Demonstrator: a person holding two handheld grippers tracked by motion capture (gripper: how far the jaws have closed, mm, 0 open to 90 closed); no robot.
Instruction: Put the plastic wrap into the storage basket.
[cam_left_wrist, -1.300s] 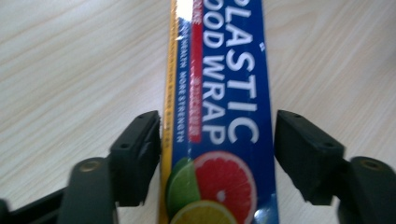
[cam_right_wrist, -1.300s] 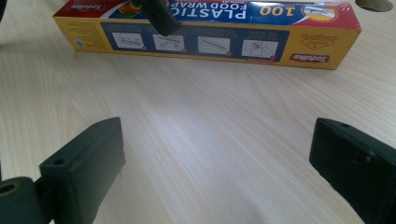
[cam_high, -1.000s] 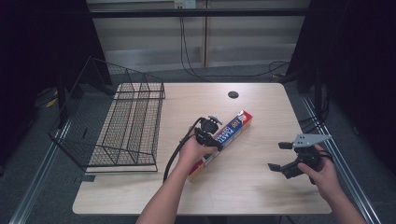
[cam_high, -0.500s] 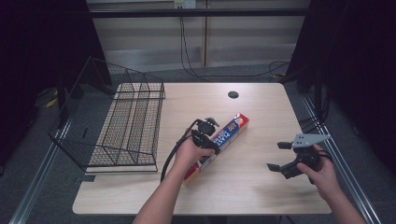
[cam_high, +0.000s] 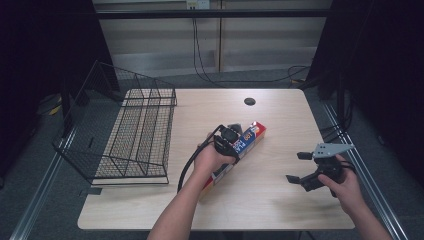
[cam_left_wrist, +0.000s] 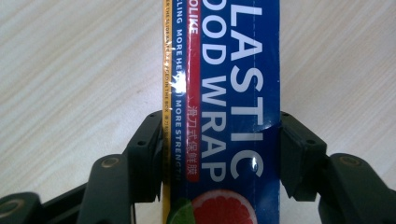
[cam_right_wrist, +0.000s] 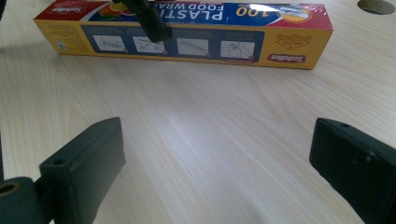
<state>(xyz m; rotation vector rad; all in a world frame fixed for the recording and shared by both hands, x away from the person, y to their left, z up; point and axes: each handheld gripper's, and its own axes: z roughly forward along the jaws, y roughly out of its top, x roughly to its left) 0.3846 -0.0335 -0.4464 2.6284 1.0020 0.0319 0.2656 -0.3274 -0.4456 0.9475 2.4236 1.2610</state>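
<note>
on the wooden table (cam_high: 280, 200), near its middle, the plastic wrap box (cam_high: 239, 150) is lying flat and slantwise: long, blue top, yellow side, red ends, a grapefruit picture. it is reading "plastic food wrap", "100", "sodolike". the left gripper (cam_high: 231, 141), its jaws having just been closing, is clamping the box across its width. the right gripper (cam_high: 301, 167) is hovering well apart, jaws spread wide, nothing between them. the wire basket (cam_high: 131, 137) is sitting at the table's left side, tipped, nothing in it.
</note>
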